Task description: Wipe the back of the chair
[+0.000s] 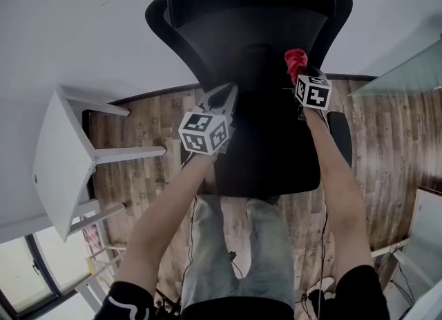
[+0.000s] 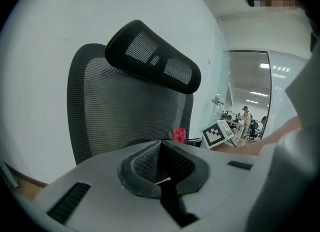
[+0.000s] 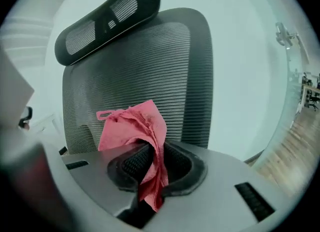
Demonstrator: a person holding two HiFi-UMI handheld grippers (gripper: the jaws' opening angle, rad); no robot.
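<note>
Two grippers are presented to the chair, which stands close to a pale wall with its mesh back turned toward them. The right gripper is clamped on a red cloth. Most of the cloth is bunched above the jaws and a short tail hangs below them. The cloth is held low on the right side of the back, and contact with the mesh cannot be confirmed from any view. The left gripper is carried with its jaws together and nothing between them, near the left edge of the seat. The wiping step is judged to be at or near its start. The bunched part of the cloth should be pressed flat against the mesh so that fabric, not the jaw tips, bears on the surface. Light pressure is advised, since the mesh is likely to yield and the chair may swivel or roll. The frame could be steadied with the left gripper if needed. Overlapping strokes should be run from below the headrest downward and from edge to edge, so that no band is missed. The grip should be watched, as a thin cloth may be dragged out of the jaws by the ribbed weave.
</note>
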